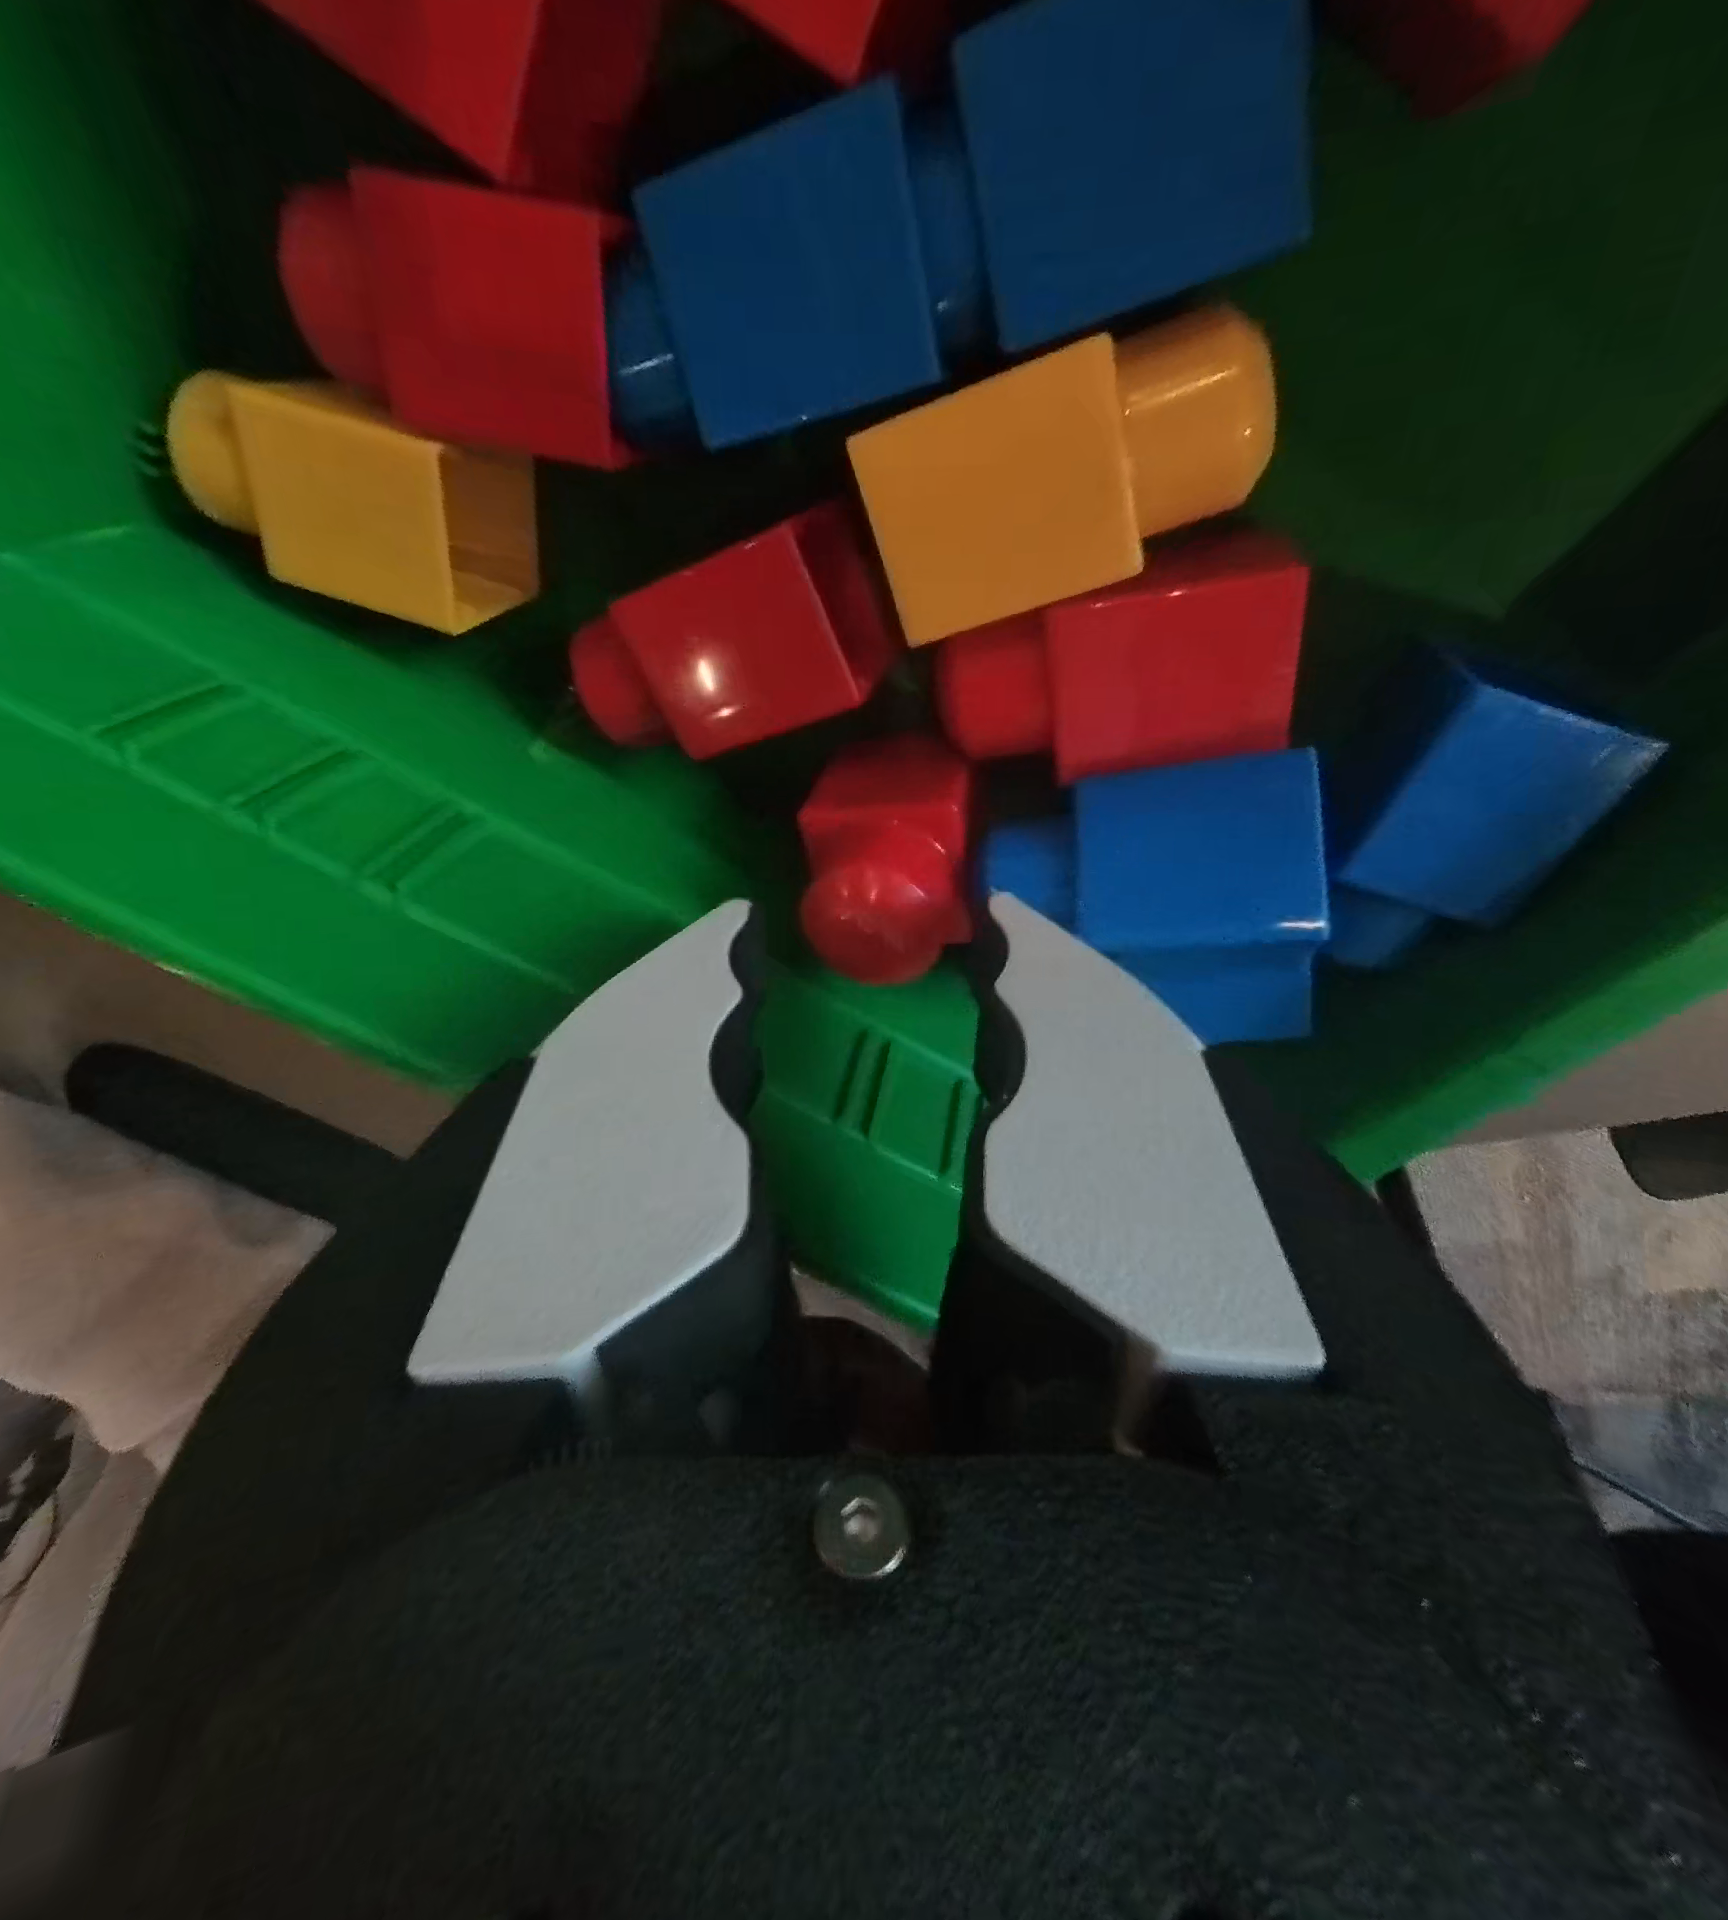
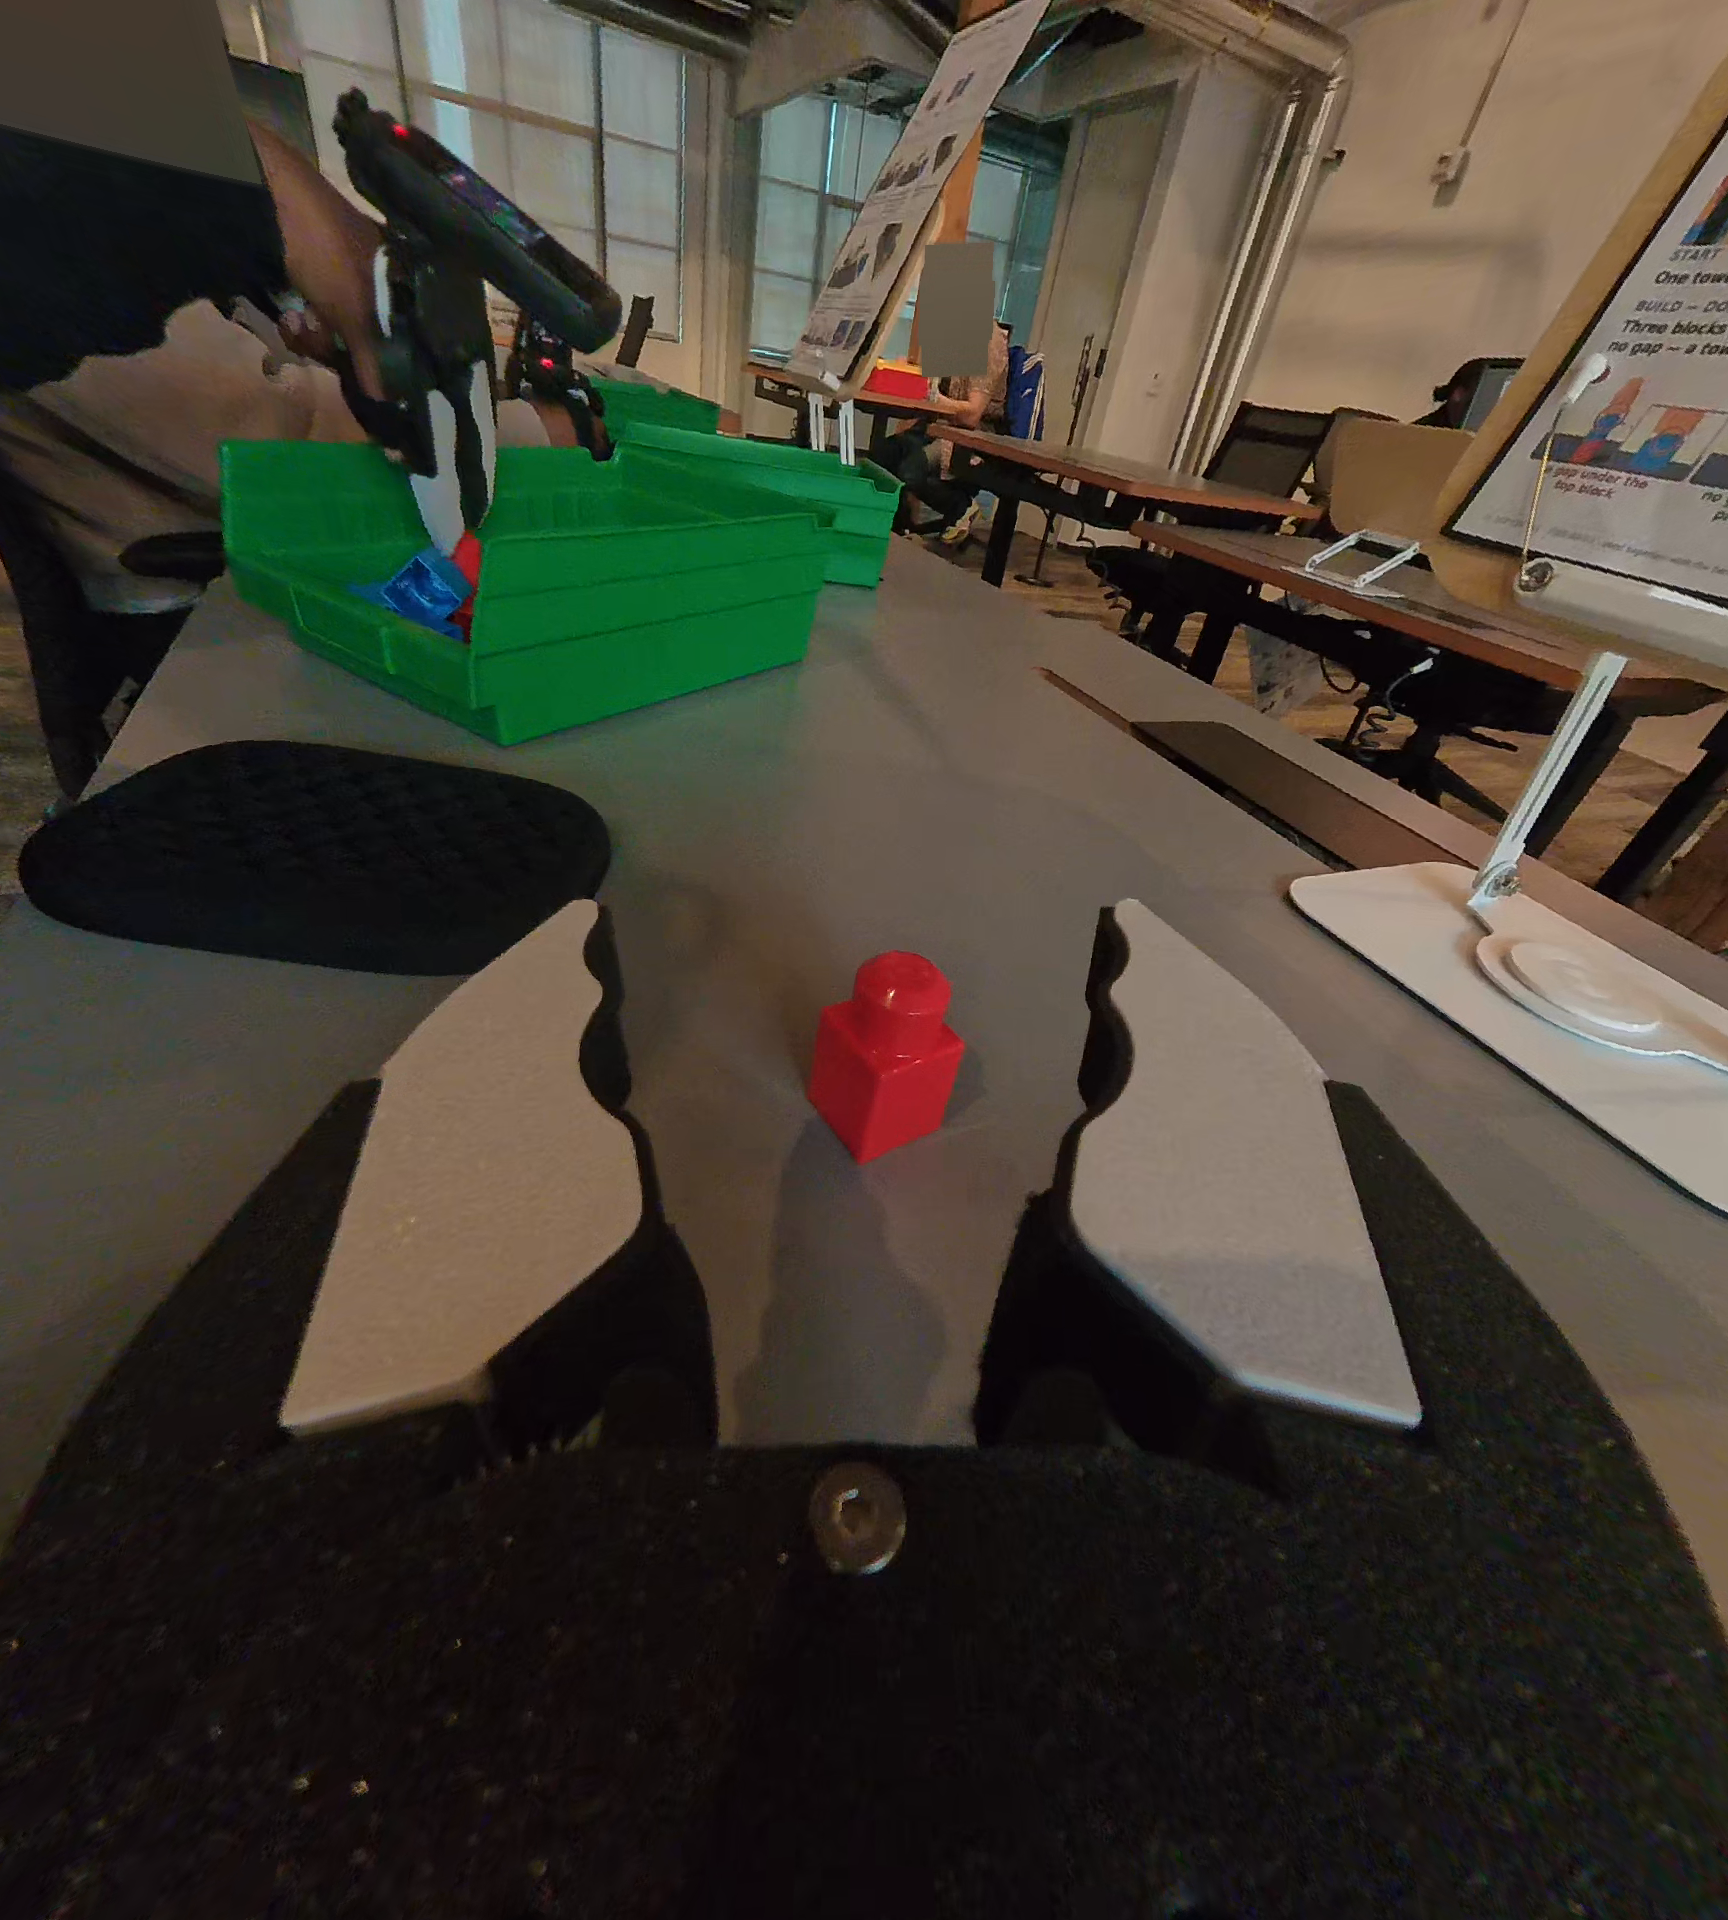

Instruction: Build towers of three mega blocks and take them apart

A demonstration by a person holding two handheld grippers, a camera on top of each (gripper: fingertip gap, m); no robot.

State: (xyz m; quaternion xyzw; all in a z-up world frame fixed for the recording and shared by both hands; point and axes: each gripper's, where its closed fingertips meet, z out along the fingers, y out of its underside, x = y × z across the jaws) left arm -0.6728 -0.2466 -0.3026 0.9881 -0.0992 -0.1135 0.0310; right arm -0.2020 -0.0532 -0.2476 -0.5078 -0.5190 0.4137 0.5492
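Observation:
In the left wrist view my left gripper (image 1: 870, 920) reaches into a green bin (image 1: 247, 790) full of red, blue and yellow mega blocks. Its jaws are narrowly open. A small red block (image 1: 886, 831) lies just at the tips, stud toward the camera, with slight gaps on both sides. A blue block (image 1: 1198, 862) sits right beside it. In the right wrist view my right gripper (image 2: 855, 914) is wide open and empty, low over the grey table (image 2: 943, 727). A single red block (image 2: 886, 1060) stands upright between and just beyond its fingers. The left gripper (image 2: 449, 520) shows dipping into the bin (image 2: 631, 623).
A black mat (image 2: 320, 852) lies on the table at left. A white stand base (image 2: 1566, 1039) with an instruction board is at right. More green bins (image 2: 787, 478) sit behind the first. A person's arm (image 2: 91, 249) holds the left gripper. Other tables stand beyond. Spacing between my two grippers at the tips: around 50 cm.

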